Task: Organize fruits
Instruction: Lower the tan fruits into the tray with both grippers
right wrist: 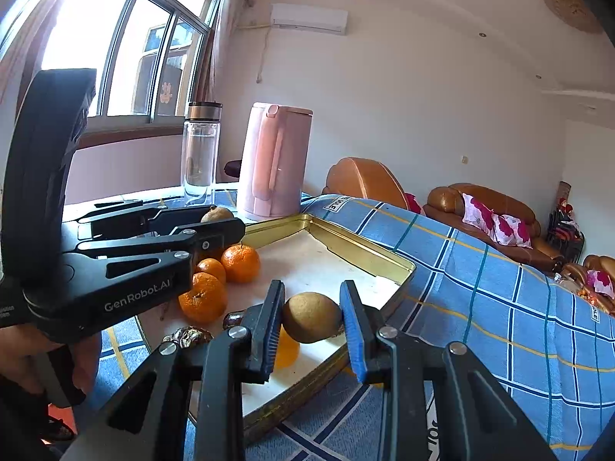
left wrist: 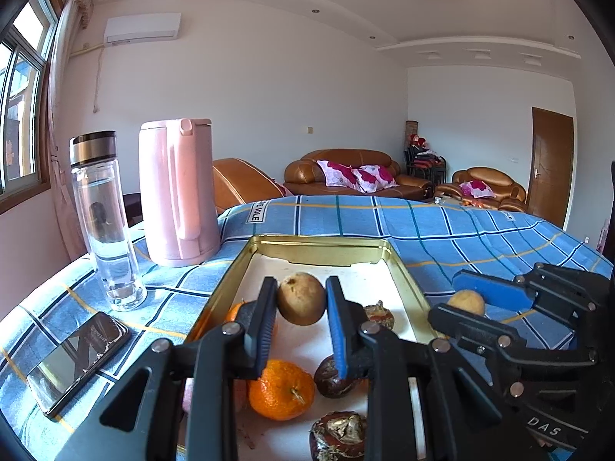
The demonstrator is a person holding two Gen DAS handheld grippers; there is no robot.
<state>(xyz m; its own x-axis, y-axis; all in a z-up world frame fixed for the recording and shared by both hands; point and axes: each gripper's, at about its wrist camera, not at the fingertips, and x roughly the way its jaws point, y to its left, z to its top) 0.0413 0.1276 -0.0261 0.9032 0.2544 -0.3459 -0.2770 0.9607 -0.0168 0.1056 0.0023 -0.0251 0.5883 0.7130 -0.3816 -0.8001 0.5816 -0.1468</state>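
Note:
A gold tin tray (left wrist: 319, 244) lies on the blue checked cloth. My left gripper (left wrist: 301, 301) is shut on a brown-yellow round fruit (left wrist: 301, 299) held above the tray. My right gripper (right wrist: 312, 317) is shut on a similar brown fruit (right wrist: 312, 317) over the tray's right edge (right wrist: 365, 253); it also shows in the left wrist view (left wrist: 467, 301). In the tray lie mandarins (left wrist: 280, 388), (right wrist: 240, 263), (right wrist: 203, 297) and dark wrinkled fruits (left wrist: 332, 378), (left wrist: 338, 436), (left wrist: 380, 313).
A pink kettle (left wrist: 178, 192) and a clear glass bottle (left wrist: 103, 223) stand behind the tray on the left. A phone (left wrist: 77, 361) lies at the front left. The cloth stretches right toward sofas (left wrist: 353, 171).

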